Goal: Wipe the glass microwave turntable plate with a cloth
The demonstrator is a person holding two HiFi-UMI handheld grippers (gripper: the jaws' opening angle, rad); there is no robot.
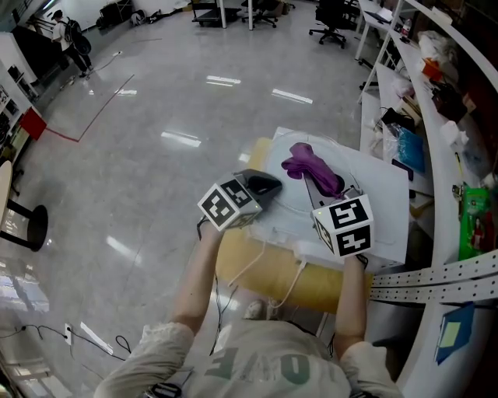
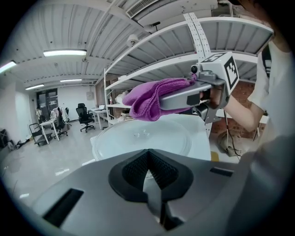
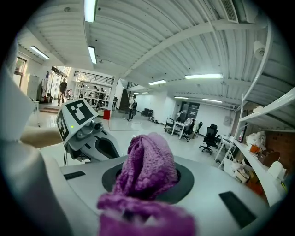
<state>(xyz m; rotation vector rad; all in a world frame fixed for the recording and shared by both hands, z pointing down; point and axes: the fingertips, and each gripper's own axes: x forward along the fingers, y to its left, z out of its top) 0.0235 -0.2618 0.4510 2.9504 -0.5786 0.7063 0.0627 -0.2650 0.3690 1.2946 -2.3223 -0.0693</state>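
Note:
The round glass turntable plate lies on a white table top. My left gripper is at the plate's left rim and looks shut on it; in the left gripper view a pale sliver of the plate sits between the closed pads of the left gripper. My right gripper is shut on a purple cloth and holds it over the plate's far part. In the right gripper view the cloth bulges out of the jaws and hides the pads. From the left gripper view the cloth hangs just above the plate.
The white top rests on a yellow board. White shelves with bags and boxes run along the right. White cables trail back from the grippers. Office chairs and a standing person are far off on the grey floor.

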